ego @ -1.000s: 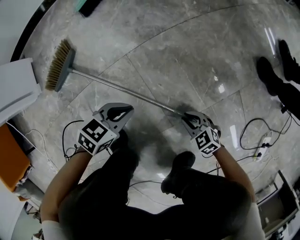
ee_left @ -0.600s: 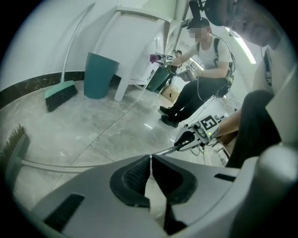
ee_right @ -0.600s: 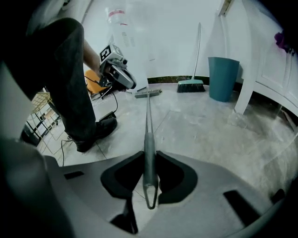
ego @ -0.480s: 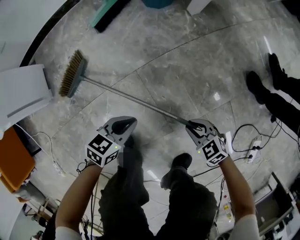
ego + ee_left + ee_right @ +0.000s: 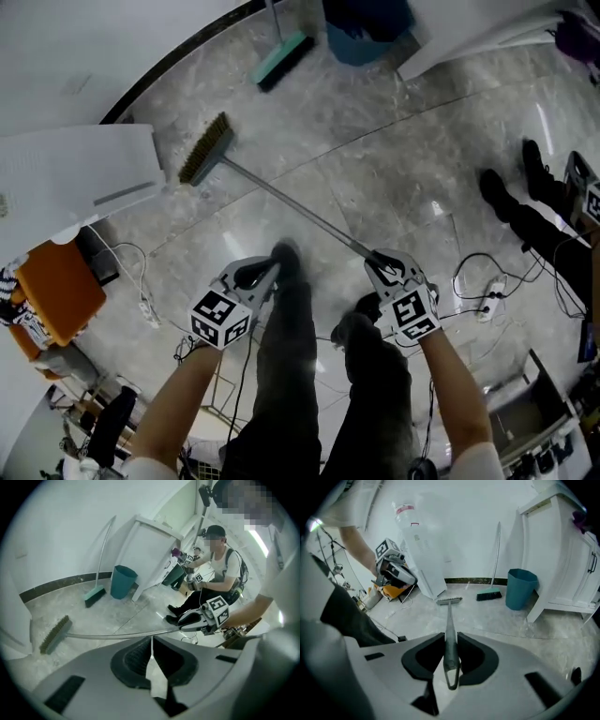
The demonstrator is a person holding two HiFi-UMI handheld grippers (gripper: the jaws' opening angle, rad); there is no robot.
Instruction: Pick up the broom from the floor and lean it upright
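The broom has a tan-bristled grey head (image 5: 204, 150) that rests on the marble floor and a long metal handle (image 5: 291, 203) that slants up toward me. My right gripper (image 5: 380, 262) is shut on the top end of that handle. In the right gripper view the handle (image 5: 450, 634) runs straight out between the pads to the broom head (image 5: 449, 601). My left gripper (image 5: 265, 272) hangs to the left of the handle, shut and holding nothing. In the left gripper view its jaws (image 5: 151, 644) meet, and the handle (image 5: 117, 635) crosses beyond them.
A teal brush (image 5: 281, 58) and a teal bin (image 5: 366, 33) stand by the far wall beside a white cabinet (image 5: 478, 37). A white panel (image 5: 75, 178) and an orange object (image 5: 56, 291) are at left. Cables and a power strip (image 5: 487, 305) lie at right near a seated person (image 5: 525, 216).
Both grippers have risen well off the floor as I stand up. The handle end came up with the right gripper; the broom head stays on the floor.
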